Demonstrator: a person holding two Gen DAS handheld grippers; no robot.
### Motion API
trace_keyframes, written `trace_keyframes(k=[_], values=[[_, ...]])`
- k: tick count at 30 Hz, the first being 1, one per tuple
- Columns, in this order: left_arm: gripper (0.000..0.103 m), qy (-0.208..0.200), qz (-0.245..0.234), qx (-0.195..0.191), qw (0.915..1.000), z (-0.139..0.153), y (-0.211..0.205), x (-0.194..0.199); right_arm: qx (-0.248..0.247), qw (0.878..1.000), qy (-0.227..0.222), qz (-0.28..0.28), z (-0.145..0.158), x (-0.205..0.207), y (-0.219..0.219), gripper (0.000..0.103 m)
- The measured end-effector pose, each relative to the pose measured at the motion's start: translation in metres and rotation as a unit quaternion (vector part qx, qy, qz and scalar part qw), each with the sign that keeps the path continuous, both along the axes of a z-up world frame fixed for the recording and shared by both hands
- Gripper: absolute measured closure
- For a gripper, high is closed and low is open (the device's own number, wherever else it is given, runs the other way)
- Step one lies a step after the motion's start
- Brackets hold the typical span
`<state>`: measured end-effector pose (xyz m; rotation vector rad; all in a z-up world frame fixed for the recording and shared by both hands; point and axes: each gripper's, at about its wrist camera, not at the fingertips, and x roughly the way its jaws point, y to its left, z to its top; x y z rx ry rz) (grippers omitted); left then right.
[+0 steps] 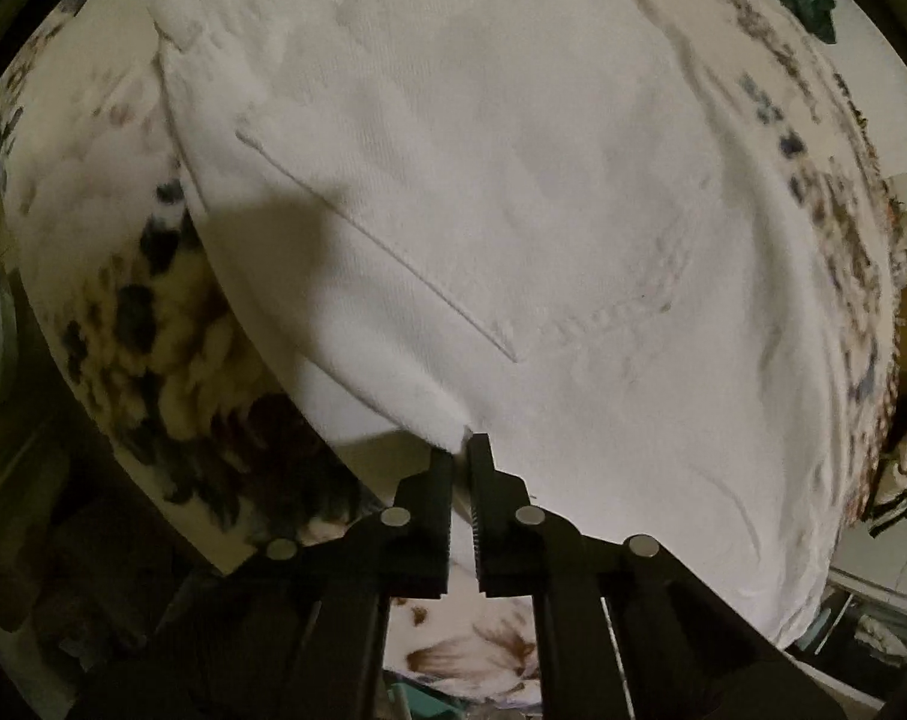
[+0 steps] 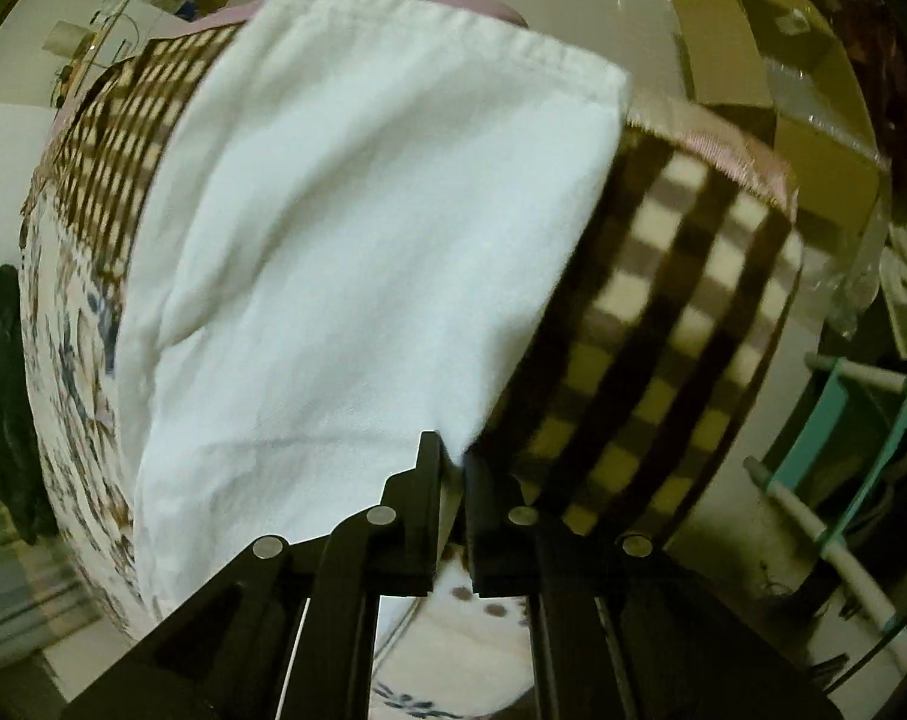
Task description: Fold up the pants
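White pants lie spread over a patterned blanket; a slanted pocket seam and the waist area fill the left wrist view. My left gripper is shut on a corner of the pants at their near edge. In the right wrist view the pants show a leg end with its hem at the far side. My right gripper is shut on the near corner of that white cloth.
A floral blanket covers the surface under the pants, with a brown checked blanket beside the leg. Cardboard boxes stand at the back right. A teal rack is at the right. A dark garment hangs at the left.
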<state>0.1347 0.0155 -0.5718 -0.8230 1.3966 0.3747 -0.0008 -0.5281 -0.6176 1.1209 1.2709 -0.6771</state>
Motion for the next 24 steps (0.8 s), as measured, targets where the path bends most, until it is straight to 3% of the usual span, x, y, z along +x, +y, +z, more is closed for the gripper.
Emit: trace_keyframes(k=[4, 9, 11, 13, 15, 16, 17, 18, 21, 24], values=[[0.100, 0.001, -0.013, -0.007, 0.9999, 0.003, 0.003, -0.011, -0.019, 0.999, 0.017, 0.020, 0.013, -0.001, 0.002, 0.096], [0.099, 0.023, -0.005, -0.042, 0.9988, -0.006, 0.013, -0.012, -0.013, 0.997, 0.064, 0.040, -0.002, 0.012, -0.001, 0.095], [0.095, 0.022, -0.011, -0.050, 0.9984, 0.006, 0.020, -0.007, -0.012, 0.994, 0.083, 0.073, 0.006, 0.024, -0.001, 0.087], [0.092, 0.019, -0.043, -0.037, 0.9982, 0.029, 0.017, 0.005, -0.022, 0.989, 0.084, 0.119, 0.024, 0.040, 0.009, 0.061], [0.076, 0.006, -0.074, -0.002, 0.9972, 0.059, 0.009, 0.018, -0.023, 0.982, 0.065, 0.178, 0.050, 0.066, 0.037, 0.049], [0.054, -0.005, -0.084, 0.010, 0.9964, 0.070, 0.006, 0.026, -0.006, 0.974, 0.042, 0.221, 0.066, 0.086, 0.062, 0.043], [0.024, -0.015, -0.095, 0.018, 0.9953, 0.077, 0.011, 0.039, 0.007, 0.968, 0.027, 0.251, 0.074, 0.101, 0.079, 0.041], [0.014, -0.030, -0.108, 0.027, 0.9934, 0.085, 0.007, 0.052, 0.030, 0.954, 0.001, 0.299, 0.083, 0.126, 0.110, 0.037], [0.011, -0.064, -0.123, 0.042, 0.9894, 0.090, 0.008, 0.083, 0.075, 0.906, -0.057, 0.413, 0.094, 0.194, 0.196, 0.034], [0.011, -0.072, -0.141, 0.059, 0.9856, 0.075, 0.002, 0.124, 0.079, 0.855, -0.074, 0.508, 0.084, 0.248, 0.278, 0.034]])
